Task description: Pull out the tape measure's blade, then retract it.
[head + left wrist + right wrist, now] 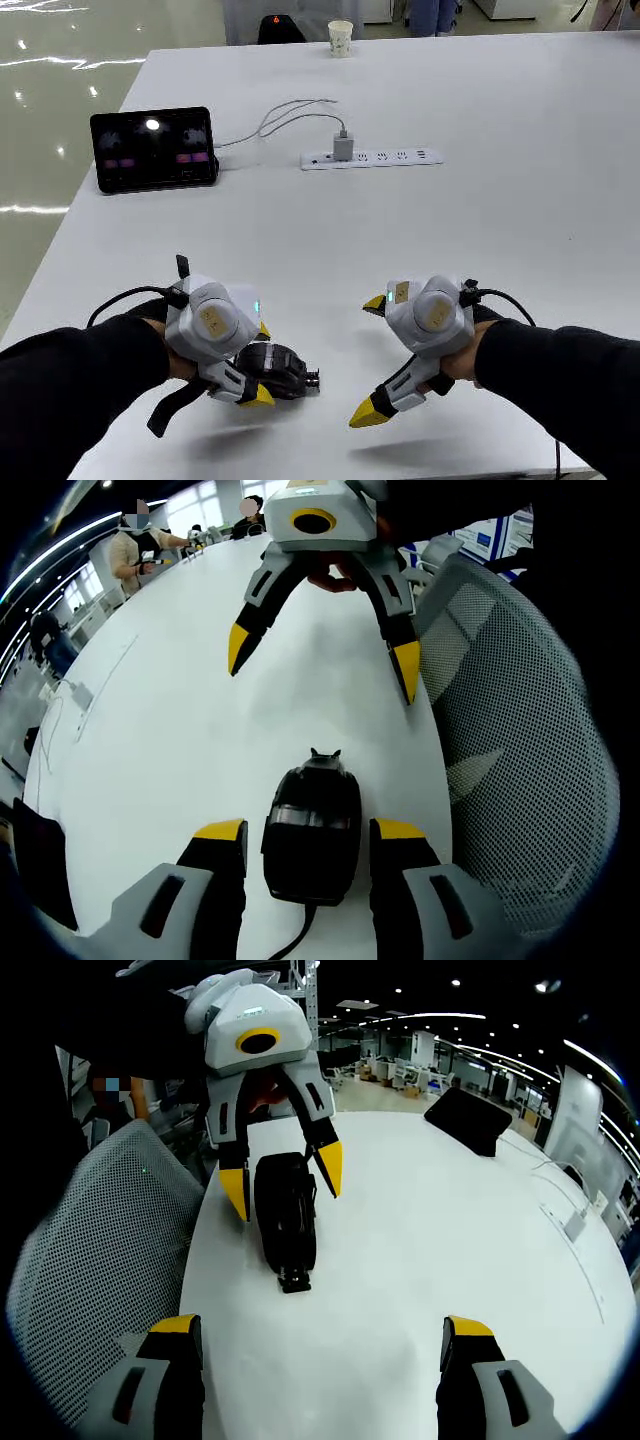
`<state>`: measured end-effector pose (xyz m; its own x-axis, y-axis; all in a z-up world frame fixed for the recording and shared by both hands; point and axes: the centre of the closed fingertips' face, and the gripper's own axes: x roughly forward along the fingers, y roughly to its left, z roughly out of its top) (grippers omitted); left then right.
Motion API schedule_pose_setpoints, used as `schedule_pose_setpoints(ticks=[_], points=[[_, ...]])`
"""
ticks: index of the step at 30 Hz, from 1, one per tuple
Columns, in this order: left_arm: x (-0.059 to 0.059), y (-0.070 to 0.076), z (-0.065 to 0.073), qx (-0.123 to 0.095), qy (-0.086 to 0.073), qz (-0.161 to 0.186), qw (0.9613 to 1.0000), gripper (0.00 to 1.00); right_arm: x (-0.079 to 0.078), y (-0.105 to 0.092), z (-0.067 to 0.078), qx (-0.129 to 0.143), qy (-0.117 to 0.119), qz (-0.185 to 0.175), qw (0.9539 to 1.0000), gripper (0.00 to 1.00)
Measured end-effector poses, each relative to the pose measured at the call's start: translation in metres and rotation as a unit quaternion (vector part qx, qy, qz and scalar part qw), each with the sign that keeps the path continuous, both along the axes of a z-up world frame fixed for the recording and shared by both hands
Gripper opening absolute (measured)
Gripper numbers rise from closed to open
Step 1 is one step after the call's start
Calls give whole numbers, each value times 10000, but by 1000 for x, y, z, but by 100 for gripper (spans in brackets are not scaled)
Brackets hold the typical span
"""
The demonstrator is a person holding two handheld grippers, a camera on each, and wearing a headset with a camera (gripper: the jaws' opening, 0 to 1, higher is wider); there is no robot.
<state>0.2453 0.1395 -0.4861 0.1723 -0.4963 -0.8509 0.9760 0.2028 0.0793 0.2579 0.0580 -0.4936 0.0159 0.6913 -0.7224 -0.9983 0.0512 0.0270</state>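
A white surface is stretching across a bright open-plan office. Nearest the person, close to the surface's front edge, the left gripper is clasping the black tape measure. Its jaws are pressing in on the case's two flanks while the case is resting on the surface. The blade's end hook is pointing toward the right gripper, which is hovering near it with jaws spread wide, gripping nothing.

The case is looking hard, compact and probably smooth-sided, so a firm squeeze across the flanks is seeming wise. The small hook is offering the only place to pinch, and the thin blade is likely to be snapping back if let go. Open room is lying to the right and ahead, while the front edge and a mesh chair are crowding in behind. Farther off, a tablet, a power strip and a paper cup are sitting well apart from the work.
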Motion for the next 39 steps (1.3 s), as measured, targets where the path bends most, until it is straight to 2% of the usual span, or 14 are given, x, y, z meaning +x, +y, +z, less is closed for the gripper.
schedule_pose_setpoints(ticks=[3,7,8,12,15,17,21,31,39], points=[[1,-2,0,-3,-28,-63,10000,41,-1,2,0,-3,-10,22,10000,99],[0,-7,0,21,-85,-272,9996,31,-1,3,0,-25,-46,78,10000,99],[1,-8,-1,32,-125,-243,9996,31,-1,4,0,-29,-48,85,9999,99],[1,-7,-2,59,-84,-222,9997,31,0,8,0,-4,-37,87,10000,99],[1,-7,-2,65,-89,-148,9998,31,2,11,-1,-15,-77,136,9999,90],[1,-7,-2,58,-65,-86,9999,31,3,14,-4,-19,-46,125,9999,91],[2,-6,-3,50,-19,72,10000,31,3,21,-6,8,-74,207,9998,85],[2,-6,-2,21,17,71,10000,31,-4,35,-11,-19,-182,505,9986,62],[2,-6,-2,28,25,98,9999,31,-7,39,-19,-104,-246,605,9978,44]])
